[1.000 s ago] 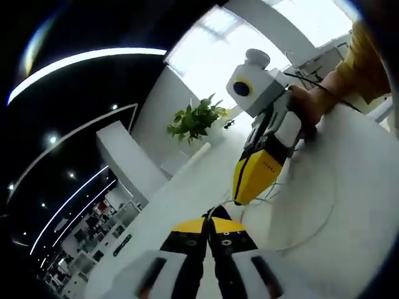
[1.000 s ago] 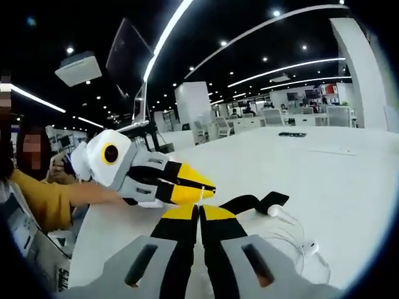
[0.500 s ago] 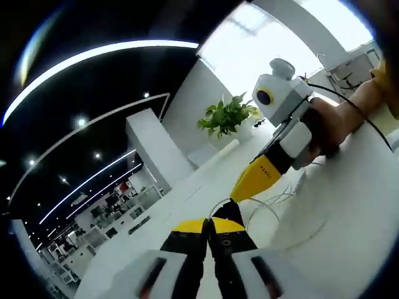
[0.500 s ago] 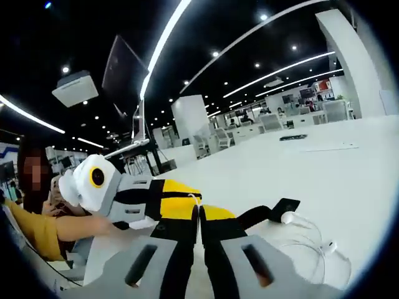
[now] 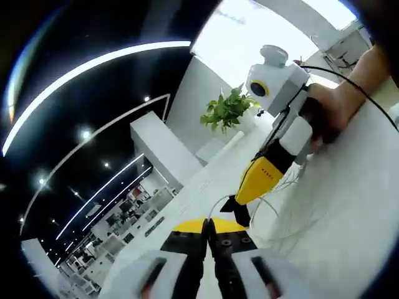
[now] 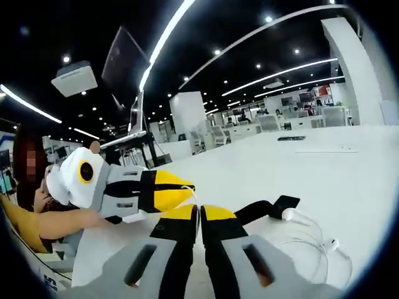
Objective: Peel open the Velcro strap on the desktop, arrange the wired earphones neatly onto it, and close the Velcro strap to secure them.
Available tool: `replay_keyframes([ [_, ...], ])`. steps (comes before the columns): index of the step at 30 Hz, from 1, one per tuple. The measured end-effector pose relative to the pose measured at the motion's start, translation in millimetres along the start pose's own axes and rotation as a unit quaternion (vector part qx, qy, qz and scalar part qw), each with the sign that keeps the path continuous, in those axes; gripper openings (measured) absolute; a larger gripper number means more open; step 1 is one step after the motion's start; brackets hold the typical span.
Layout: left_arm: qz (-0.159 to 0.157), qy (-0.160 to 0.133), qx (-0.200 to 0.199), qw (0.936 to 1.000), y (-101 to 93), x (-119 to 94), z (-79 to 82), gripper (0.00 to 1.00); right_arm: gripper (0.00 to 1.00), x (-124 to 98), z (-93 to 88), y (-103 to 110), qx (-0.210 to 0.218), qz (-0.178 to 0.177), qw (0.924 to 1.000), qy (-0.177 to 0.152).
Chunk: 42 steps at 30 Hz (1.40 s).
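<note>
Left gripper view. My left gripper rises from the bottom edge with its yellow-and-black jaws pressed together; whether anything thin is caught between them I cannot tell. Just beyond its tips lies the black Velcro strap on the white desk. My right gripper enters from the right, held in my hand, its yellow jaw tips closed and touching the strap's near end. Thin loops of the wired earphones cable spread over the desk just beside and beyond the strap. A potted plant stands at the desk's far edge.

Right gripper view. My right gripper rises from the bottom, jaws pressed together, with the black strap running from its tips away to the right across the desk. Whether the jaws actually pinch the strap's end is hidden by the jaws themselves. My left gripper comes in from the left, jaws closed, its tip just beside my right gripper's tips, with a thin white cable at its tip. The white earbuds and their cable lie on the desk touching the strap's far end and trailing toward the right edge. A person's arm in a yellow sleeve shows at the left.
</note>
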<state>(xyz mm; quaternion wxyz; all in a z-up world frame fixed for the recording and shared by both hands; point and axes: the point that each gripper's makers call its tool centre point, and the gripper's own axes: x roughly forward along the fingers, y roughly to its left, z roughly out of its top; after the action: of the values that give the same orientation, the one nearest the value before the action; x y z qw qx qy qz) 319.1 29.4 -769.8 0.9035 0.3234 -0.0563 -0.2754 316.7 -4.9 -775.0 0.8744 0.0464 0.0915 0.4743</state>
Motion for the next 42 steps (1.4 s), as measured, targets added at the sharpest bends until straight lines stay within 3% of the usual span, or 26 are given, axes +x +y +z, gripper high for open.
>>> replay_keyframes([
  [6,0.013,0.009,0.016,0.9998,1.5,-3.6,-4.2,0.06,0.11,-4.0,2.0,4.0,-0.01,-0.003,0.9999,-0.009],
  [9,0.016,0.009,0.022,0.9996,2.3,-7.4,-4.5,0.06,0.11,-12.8,9.6,4.7,-0.007,-0.009,0.9995,-0.03],
  [12,0.02,0.009,0.02,0.9996,4.1,-10.7,-5.0,0.06,0.11,-22.2,16.2,-6.6,0.003,-0.047,0.9974,-0.054],
  [21,0.016,-0.003,0.035,0.9993,0.2,-25.0,0.1,0.06,0.1,-32.9,1.9,-6.5,-0.016,-0.087,0.9958,-0.024],
  [28,0.047,-0.039,0.022,0.9979,12.3,-45.8,15.5,0.06,0.08,-60.8,-14.6,10.9,-0.013,-0.096,0.9953,0.004],
  [30,0.051,-0.038,0.003,0.998,16.4,-44.6,14.4,0.06,0.09,-65.1,-16.4,17.0,0.011,-0.089,0.996,0.002],
  [32,0.047,-0.039,-0.005,0.9981,17.2,-43.7,13.5,0.06,0.1,-66.5,-25.6,20.7,0.034,-0.082,0.9957,0.025],
  [42,0.031,-0.031,0.01,0.999,12.2,-35.0,9.7,0.06,0.12,-51.6,-30.4,-5.2,0.041,-0.137,0.9889,0.041],
])
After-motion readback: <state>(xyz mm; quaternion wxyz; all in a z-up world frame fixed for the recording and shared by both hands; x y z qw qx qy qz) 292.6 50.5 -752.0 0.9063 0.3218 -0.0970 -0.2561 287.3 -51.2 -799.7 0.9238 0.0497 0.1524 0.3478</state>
